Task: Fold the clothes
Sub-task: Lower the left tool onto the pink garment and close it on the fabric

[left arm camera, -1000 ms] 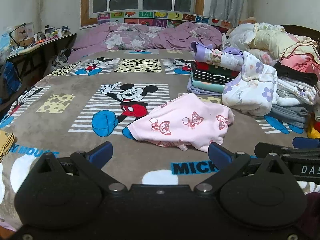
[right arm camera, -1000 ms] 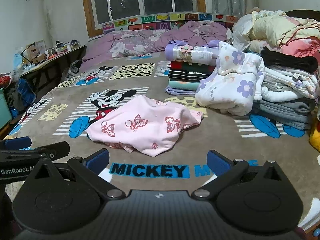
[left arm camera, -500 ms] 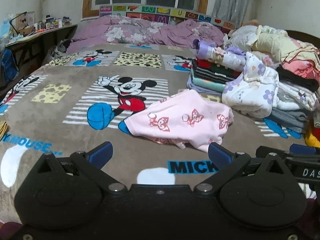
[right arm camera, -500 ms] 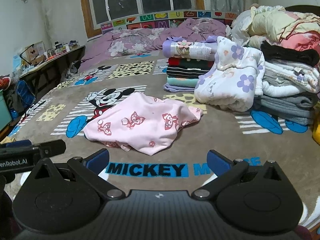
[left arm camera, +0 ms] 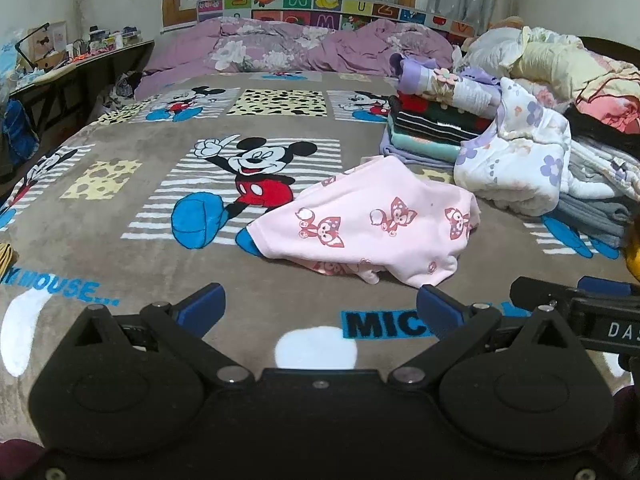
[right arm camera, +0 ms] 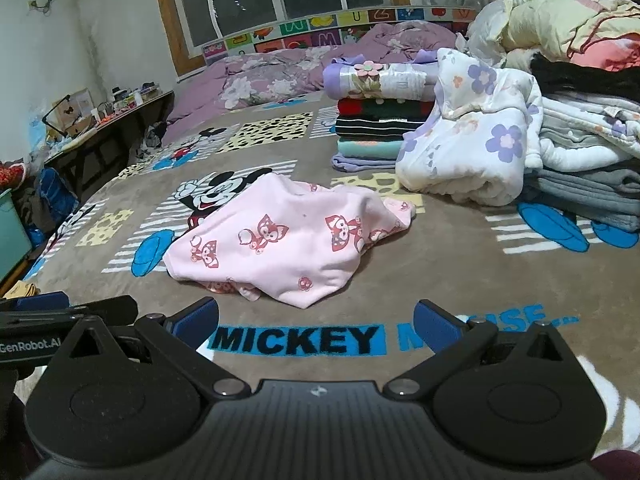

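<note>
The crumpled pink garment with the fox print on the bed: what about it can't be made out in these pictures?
- Pink fox-print garment: its type, sleeves and neckline, bunched under its own folds in both wrist views.
- Its underside and far edge: hidden by its top layer.
- Brown Mickey Mouse blanket: lettering partly covered by the right gripper.

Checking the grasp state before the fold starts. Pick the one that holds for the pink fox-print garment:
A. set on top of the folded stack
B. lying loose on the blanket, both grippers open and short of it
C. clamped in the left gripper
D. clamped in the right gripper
B: the pink garment lies crumpled on the Mickey blanket, and the left gripper and right gripper both stand open and short of it.
</note>
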`<state>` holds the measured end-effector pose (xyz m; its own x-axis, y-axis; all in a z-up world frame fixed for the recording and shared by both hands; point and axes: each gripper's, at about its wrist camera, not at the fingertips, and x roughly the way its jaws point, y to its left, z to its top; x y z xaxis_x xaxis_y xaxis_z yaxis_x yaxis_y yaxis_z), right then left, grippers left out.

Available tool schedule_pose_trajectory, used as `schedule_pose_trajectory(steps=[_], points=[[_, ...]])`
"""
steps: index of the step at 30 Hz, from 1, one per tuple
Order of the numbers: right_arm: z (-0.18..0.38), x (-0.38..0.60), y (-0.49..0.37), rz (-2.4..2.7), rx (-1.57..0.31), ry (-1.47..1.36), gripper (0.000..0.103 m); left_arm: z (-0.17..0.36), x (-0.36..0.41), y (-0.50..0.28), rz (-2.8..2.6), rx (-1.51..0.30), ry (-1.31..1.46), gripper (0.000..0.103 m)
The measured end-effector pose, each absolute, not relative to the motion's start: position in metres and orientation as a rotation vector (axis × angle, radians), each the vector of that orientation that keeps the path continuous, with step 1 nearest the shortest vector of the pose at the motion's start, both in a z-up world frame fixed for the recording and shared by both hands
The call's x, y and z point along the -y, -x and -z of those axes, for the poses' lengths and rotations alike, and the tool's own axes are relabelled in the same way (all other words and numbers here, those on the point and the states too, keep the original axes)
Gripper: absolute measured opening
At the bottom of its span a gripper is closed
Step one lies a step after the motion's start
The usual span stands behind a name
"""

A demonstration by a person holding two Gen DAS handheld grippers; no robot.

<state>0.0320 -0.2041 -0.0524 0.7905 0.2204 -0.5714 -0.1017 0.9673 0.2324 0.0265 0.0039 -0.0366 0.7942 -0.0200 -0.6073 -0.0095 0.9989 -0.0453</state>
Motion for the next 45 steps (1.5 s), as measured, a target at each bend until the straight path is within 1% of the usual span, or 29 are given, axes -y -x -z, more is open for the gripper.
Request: schedule_pose_trajectory(steps=[11,16,19,21,25,30,36,39,41,44,45], points=[[0.063,0.226,-0.037,-0.216,-0.535,-0.313,0.103,0.047,0.007,-0.037,0.005,-0.686,0.022,0.103],[0.093,0.242,-0.046,-0.290,-0.437,-0.426,0.103,0.051,0.012,-0.047,-0.006,-0.692,0.001,0.103],[0.116,0.252,-0.054,-0.316,-0.436,-0.487,0.103,0.052,0.014,-0.053,0.012,-0.652,0.005,0.103],[0.126,0.254,-0.057,-0.311,-0.430,-0.470,0.103,0.052,0.016,-0.059,0.030,-0.628,0.005,0.103],[0.140,0.262,-0.066,-0.314,-0.402,-0.522,0.103,0.051,0.031,-0.086,0.098,-0.695,-0.060,0.103],[0.149,0.272,-0.080,-0.324,-0.415,-0.610,0.103,0.044,0.059,-0.123,0.125,-0.683,-0.160,0.103],[0.151,0.293,-0.091,-0.315,-0.424,-0.655,0.103,0.027,0.079,-0.173,0.182,-0.695,-0.142,0.102],[0.156,0.305,-0.096,-0.301,-0.432,-0.711,0.103,0.021,0.085,-0.200,0.193,-0.721,-0.133,0.101],[0.159,0.312,-0.099,-0.294,-0.442,-0.752,0.103,0.019,0.087,-0.222,0.196,-0.749,-0.126,0.097],[0.161,0.313,-0.101,-0.298,-0.444,-0.768,0.103,0.016,0.088,-0.255,0.197,-0.792,-0.119,0.087],[0.162,0.313,-0.102,-0.304,-0.444,-0.769,0.103,0.015,0.089,-0.266,0.197,-0.809,-0.119,0.082]])
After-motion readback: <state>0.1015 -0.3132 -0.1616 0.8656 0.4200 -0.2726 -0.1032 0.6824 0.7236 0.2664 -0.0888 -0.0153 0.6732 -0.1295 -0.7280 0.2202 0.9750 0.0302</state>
